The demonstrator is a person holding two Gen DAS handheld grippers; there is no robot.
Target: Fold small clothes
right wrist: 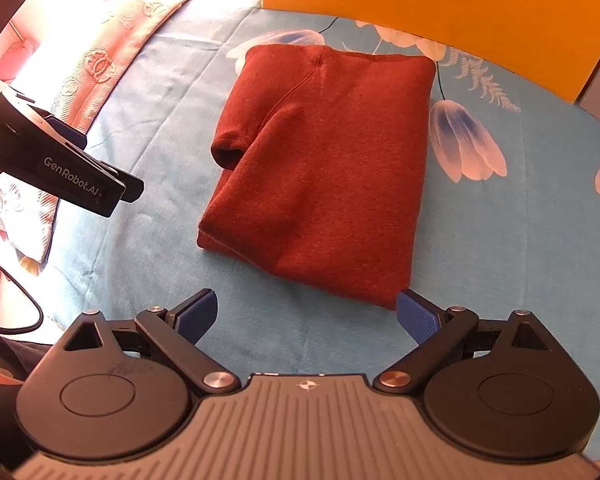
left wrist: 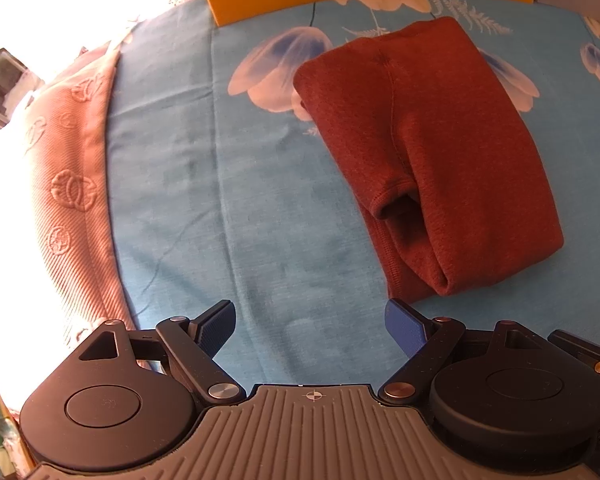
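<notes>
Blue bedsheet [right wrist: 140, 240] holds folded sweater [right wrist: 324, 168] beyond both open tongs [right wrist: 306, 316].

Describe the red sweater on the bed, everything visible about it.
The red sweater is a rust-coloured, fleecy-looking knit, folded into a compact, roughly rectangular bundle. A sleeve cuff lies open on its left side, with a curved seam running up from it. It rests flat on the blue floral bedsheet, near the orange board. Neither pair of tongs touches it; both are open.

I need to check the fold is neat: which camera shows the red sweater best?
The right wrist view: the folded red sweater lies whole and near centre on the blue sheet. The left wrist view shows it off to the right, mostly the cuff side.
</notes>
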